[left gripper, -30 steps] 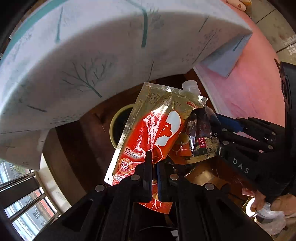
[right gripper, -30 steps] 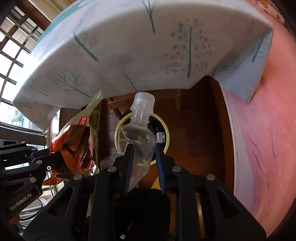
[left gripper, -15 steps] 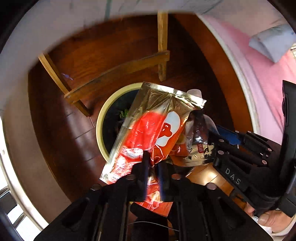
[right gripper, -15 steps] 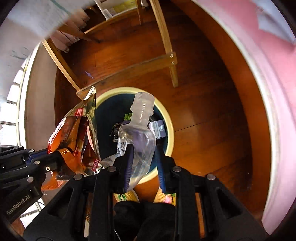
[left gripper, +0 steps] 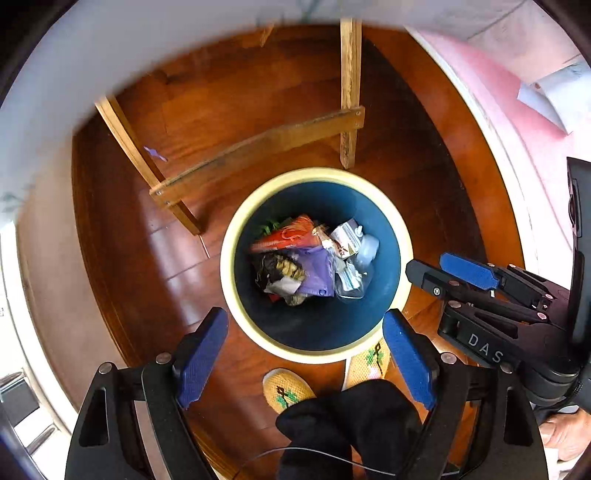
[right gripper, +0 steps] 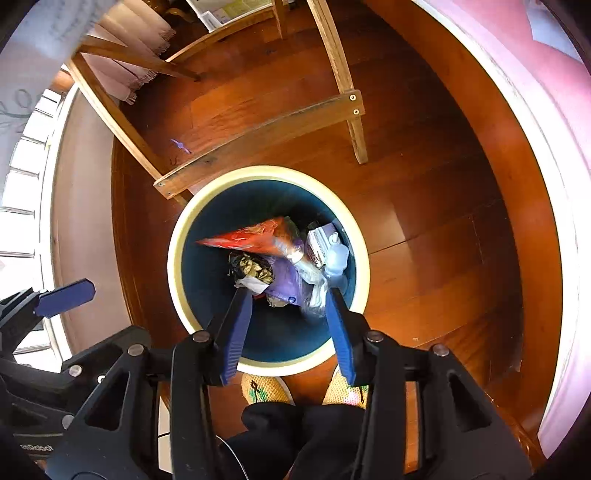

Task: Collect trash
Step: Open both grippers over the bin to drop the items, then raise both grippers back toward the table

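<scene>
Trash, the red snack pouch and the clear bottle, now lies in the bin below both tongs, no more pinched as a second ago. Left tongs and right tongs have just been opening and stand spread with nothing between. Lower pieces in the bin are piled together and hard to tell apart.

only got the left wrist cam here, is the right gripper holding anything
Observer: No. The right gripper has just been opening its jaws, and nothing sits between its pads.
Operator: ok, anything past the wooden frame i'm missing
Observer: A pale fringed cloth hangs beside the left leg of the wooden frame.
Operator: anything else up there
Observer: Some papers lie on a wooden ledge at the top edge of the right wrist view.
</scene>
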A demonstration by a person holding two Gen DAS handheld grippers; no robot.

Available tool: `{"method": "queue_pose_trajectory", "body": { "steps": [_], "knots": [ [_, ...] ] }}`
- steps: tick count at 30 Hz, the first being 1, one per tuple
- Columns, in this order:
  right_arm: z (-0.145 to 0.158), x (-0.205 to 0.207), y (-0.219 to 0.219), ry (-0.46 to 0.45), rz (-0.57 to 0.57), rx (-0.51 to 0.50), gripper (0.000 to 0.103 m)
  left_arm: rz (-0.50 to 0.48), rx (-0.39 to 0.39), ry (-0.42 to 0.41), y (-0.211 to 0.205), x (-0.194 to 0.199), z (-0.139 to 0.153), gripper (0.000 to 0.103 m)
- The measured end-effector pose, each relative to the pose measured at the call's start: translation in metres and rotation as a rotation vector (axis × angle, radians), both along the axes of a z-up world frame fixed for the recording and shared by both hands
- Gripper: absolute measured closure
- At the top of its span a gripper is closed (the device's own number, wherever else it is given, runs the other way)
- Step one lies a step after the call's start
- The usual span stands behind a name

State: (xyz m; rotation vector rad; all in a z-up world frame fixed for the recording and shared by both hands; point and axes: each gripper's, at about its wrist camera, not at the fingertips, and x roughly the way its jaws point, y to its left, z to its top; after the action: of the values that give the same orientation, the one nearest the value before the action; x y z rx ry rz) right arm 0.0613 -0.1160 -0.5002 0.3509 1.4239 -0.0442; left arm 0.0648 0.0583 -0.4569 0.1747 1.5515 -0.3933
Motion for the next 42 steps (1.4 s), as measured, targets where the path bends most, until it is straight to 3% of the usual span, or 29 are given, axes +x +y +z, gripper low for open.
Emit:
{"method": "queue_pose_trajectory", "body": {
  "steps": [5, 8, 21, 30, 36, 42],
  "knots": [
    [0.032, -0.002, 0.002, -0.015, -0.004, -0.003, 0.064, 0.011, -0.004, -0.039, 0.008, -0.001, 0.032, 0.016],
    [0.061, -0.008, 0.003, -0.029, -0.008, 0.002, 0.064, 0.012, -0.009, -0.071, 0.010, -0.006, 0.066, 0.016],
    [0.216, -0.036, 0.015, -0.121, 0.012, 0.037, 0.063, 0.014, -0.045, -0.241, 0.024, -0.035, 0.252, 0.016],
    [0.337, -0.057, 0.029, -0.247, 0.047, 0.033, 0.063, 0.004, -0.095, -0.399, 0.040, -0.052, 0.381, 0.016],
    [0.403, -0.063, 0.036, -0.331, 0.054, 0.000, 0.063, 0.010, -0.139, -0.484, 0.052, -0.047, 0.452, 0.016],
    [0.456, -0.057, 0.038, -0.420, 0.041, -0.046, 0.063, 0.031, -0.171, -0.570, 0.061, -0.030, 0.501, 0.016]
  ]
}}
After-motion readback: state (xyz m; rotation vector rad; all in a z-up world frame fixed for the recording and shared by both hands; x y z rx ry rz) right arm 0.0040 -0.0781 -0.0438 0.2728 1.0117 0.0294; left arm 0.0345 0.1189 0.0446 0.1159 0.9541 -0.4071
